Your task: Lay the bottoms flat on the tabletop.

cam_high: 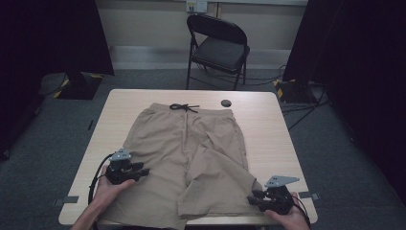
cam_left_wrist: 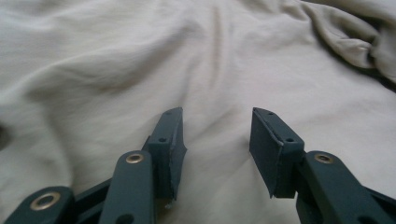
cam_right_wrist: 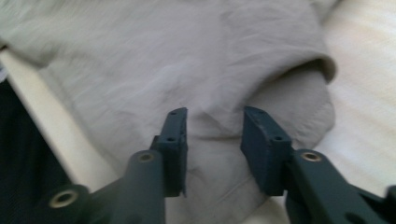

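On the counter, tan shorts are seen whole from above; up close, each hand-held gripper (left, right) is shown spread, nothing pinched.

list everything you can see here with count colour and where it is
shorts: one pair, beige, spread on the table, waistband at the far end, one leg partly folded over
drawstring: one, black, at the waistband
table: one, light wood, centre
round disc: one, dark, far edge of table
folding chair: one, black, behind the table
cables: several, black, floor at right
left gripper: one, black, open, over the left leg
right gripper: one, black, open, at the right leg's hem
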### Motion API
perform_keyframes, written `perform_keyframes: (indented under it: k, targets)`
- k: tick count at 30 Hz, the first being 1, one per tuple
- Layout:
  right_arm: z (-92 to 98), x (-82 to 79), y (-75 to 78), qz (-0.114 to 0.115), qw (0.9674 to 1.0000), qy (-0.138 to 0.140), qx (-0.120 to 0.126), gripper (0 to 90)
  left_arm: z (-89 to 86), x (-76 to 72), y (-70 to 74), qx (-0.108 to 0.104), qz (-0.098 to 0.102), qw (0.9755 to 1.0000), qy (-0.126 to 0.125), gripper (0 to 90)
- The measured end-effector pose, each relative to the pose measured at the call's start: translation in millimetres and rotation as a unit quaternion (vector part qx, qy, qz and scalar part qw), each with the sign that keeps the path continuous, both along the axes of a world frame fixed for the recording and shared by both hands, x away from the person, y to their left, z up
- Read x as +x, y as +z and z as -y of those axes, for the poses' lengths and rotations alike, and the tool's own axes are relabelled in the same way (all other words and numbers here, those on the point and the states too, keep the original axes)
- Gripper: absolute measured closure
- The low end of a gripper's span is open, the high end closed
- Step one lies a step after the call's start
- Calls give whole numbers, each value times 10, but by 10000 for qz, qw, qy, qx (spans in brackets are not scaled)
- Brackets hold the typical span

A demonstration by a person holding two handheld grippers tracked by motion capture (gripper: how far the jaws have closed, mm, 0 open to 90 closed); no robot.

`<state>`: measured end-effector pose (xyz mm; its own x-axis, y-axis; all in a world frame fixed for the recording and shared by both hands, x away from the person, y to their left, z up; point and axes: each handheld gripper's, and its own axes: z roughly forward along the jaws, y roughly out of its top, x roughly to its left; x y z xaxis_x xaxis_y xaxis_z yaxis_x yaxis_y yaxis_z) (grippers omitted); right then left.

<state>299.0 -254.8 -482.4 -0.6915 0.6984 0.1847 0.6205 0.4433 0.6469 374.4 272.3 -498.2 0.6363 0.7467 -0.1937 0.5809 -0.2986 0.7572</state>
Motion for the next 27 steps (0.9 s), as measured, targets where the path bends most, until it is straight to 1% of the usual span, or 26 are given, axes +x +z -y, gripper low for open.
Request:
perform_keyframes:
  k: [1, 2, 3, 4, 5, 6, 7, 8, 9, 10, 11, 12, 13, 14, 15, 16, 17, 19, 20, 21, 22, 23, 24, 25, 26, 27]
  targets:
    - [-16, -9, 14, -50, 10000, 18, -24, 566, -19, -3, 0, 50, 34, 10000, 49, 546]
    - [-35, 2, 43, 66, 9998, -50, 192, 574, -41, 1, -4, 68, 86, 9999, 28, 546]
    - [-41, 38, 73, 159, 9989, -118, 434, 583, -54, 6, -4, 103, 111, 9999, 36, 546]
    - [-55, 90, 112, 253, 9975, -218, 626, 599, -61, 12, -5, 103, 111, 9999, 83, 547]
    - [-76, 162, 152, 375, 9962, -315, 721, 605, -69, 21, -6, 120, 130, 9998, 125, 548]
    - [-105, 249, 192, 490, 9951, -408, 753, 614, -75, 30, -8, 118, 136, 9997, 161, 548]
    - [-105, 249, 192, 490, 9951, -408, 753, 614, -75, 30, -8, 118, 136, 9997, 161, 547]
    - [-138, 349, 229, 599, 9940, -505, 764, 626, -92, 47, -10, 79, 120, 9997, 183, 547]
    - [-201, 576, 276, 739, 9920, -673, 767, 647, -111, 66, -18, -38, 90, 9997, 223, 548]
    - [-201, 576, 276, 739, 9920, -673, 767, 647, -111, 66, -18, -38, 90, 9997, 223, 547]
    - [-269, 799, 273, 751, 9920, -771, 655, 658, -128, 77, -21, -74, 68, 9997, 227, 547]
    - [-302, 909, 248, 738, 9922, -797, 618, 664, -128, 77, -21, -74, 68, 9997, 227, 547]
    - [-339, 1009, 215, 652, 9929, -822, 556, 666, -133, 84, -23, -114, 57, 9996, 238, 545]
    - [-339, 1009, 215, 652, 9929, -822, 556, 666, -133, 84, -23, -114, 57, 9996, 238, 539]
    - [-398, 1176, 121, 582, 9936, -901, 353, 668, -138, 86, -19, -98, 37, 9996, 258, 532]
    - [-398, 1176, 121, 582, 9936, -901, 353, 668, -138, 86, -19, -98, 37, 9996, 258, 529]
    - [-428, 1299, 28, 486, 9935, -1014, 189, 654, -142, 89, -21, -129, 31, 9996, 248, 521]
    - [-436, 1392, -40, 473, 9925, -1125, 0, 638, -141, 92, -23, -186, 1, 9995, 237, 502]
    - [-426, 1431, -69, 507, 9918, -1174, 14, 636, -141, 92, -23, -186, 1, 9995, 237, 483]
    - [-408, 1463, -79, 527, 9909, -1239, 83, 620, -138, 93, -24, -204, -4, 9995, 235, 473]
    - [-395, 1492, -85, 574, 9898, -1305, 63, 616, -121, 96, -27, -207, 14, 9995, 245, 466]
    - [-383, 1526, -84, 615, 9887, -1370, -20, 613, -106, 97, -31, -229, 31, 9994, 248, 451]
    - [-383, 1526, -84, 615, 9887, -1370, -20, 613, -106, 97, -31, -229, 31, 9994, 248, 441]
    - [-353, 1621, -77, 649, 9863, -1510, -134, 600, -82, 93, -30, -181, 66, 9994, 296, 440]
    - [-342, 1667, -79, 694, 9850, -1565, -201, 601, -70, 89, -30, -184, 52, 9994, 288, 427]
    - [-327, 1718, -75, 697, 9841, -1612, -251, 600, -56, 81, -27, -134, 69, 9994, 306, 407]
